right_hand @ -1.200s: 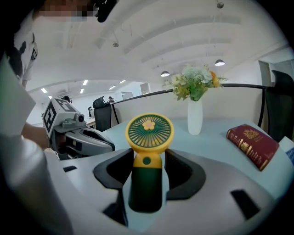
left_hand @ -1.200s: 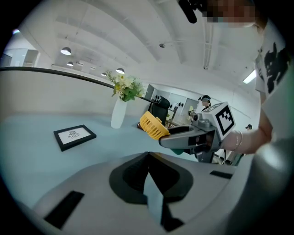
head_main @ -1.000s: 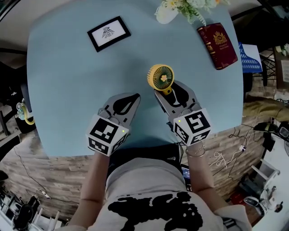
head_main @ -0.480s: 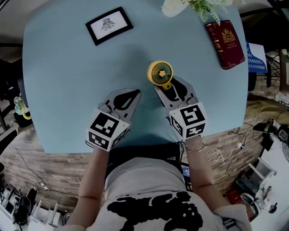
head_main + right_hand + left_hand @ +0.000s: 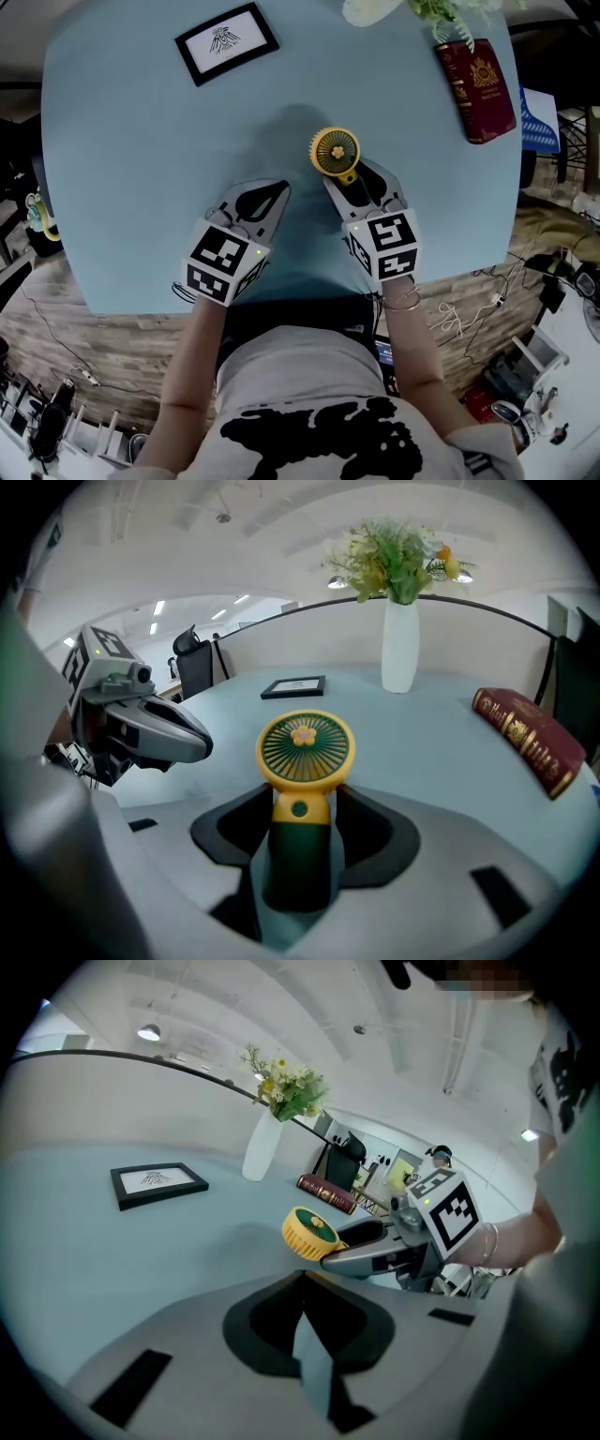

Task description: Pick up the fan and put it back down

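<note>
Forearms reach in from the bottom of the head view, each hand holding a gripper over the near part of a pale blue table (image 5: 131, 187). My left gripper (image 5: 277, 187) has its jaws together with nothing between them. It hovers just left of the right one, not touching it.

My right gripper (image 5: 300, 808) is clamped on the dark green handle of the fan (image 5: 306, 745). The fan stands upright in the jaws, its round yellow head and green grille poking out past the fingertips.

Compared with a second ago, both grippers sit lower and closer to the tabletop, the right one more so. The grip on the handle looks unchanged. A soft shadow (image 5: 298, 120) lies on the table just beyond the fan.

I read this as the second half of the job: the fan is already lifted and is on its way back down. I cannot tell whether its base touches the surface yet, since the jaws cover it. Before I release, the base needs to rest flat, or the top-heavy fan may tip.

Farther off, well apart from the fan, a black picture frame (image 5: 227, 42) lies at far left. A dark red book (image 5: 481, 80) lies at far right, and a white vase (image 5: 400, 647) of flowers stands at the far edge.
</note>
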A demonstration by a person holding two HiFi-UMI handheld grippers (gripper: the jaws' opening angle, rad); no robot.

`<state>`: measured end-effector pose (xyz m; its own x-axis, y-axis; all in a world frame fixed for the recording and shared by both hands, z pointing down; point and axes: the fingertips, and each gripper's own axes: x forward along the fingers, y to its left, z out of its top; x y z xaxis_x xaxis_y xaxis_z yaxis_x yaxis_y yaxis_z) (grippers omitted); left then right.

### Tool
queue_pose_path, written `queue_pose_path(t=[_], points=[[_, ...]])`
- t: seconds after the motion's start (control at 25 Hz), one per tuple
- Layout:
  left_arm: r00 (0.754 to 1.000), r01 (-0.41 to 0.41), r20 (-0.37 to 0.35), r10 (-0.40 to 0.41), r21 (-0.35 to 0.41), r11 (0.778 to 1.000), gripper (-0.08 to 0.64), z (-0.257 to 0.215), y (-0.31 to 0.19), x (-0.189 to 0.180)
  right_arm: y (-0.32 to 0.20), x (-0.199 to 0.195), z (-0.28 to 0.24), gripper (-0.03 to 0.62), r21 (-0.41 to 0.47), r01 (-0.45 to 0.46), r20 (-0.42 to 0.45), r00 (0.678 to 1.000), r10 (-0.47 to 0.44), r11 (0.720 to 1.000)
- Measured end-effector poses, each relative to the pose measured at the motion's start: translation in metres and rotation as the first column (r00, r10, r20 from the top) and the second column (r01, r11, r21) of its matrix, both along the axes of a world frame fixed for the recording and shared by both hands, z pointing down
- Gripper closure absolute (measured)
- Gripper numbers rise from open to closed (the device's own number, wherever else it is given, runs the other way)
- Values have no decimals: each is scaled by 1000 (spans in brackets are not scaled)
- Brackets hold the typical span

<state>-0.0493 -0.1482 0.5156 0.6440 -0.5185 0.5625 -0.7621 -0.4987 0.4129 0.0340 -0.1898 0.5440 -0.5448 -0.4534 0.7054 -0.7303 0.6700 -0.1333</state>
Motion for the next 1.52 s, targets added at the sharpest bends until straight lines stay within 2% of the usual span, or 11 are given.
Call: queue_pose_path(t=[0.16,0.44,0.68,1.08,1.32,1.52], points=[[1000,9,9,-9,-6,1000,549,3,-3,-2,-2,1,10,374,-24,-4,-23,1000,4,1000],[1000,15,14,-15,-1,1000,549,2,-8,-1,0,3,17,374,-20,40,-74,996,-42,999],[1000,15,17,-15,7,1000,549,-1,-6,1,1,1,17,367,-9,48,-64,997,-49,999],[1000,18,21,-18,20,1000,549,-8,3,1,7,-1,16,316,-36,59,-69,996,-61,998],[1000,12,21,-13,60,998,549,-22,6,0,10,2,-2,316,-1,35,-51,998,-35,999],[1000,-17,-13,18,85,996,549,-39,18,8,17,1,-26,318,41,21,-25,999,-20,999]])
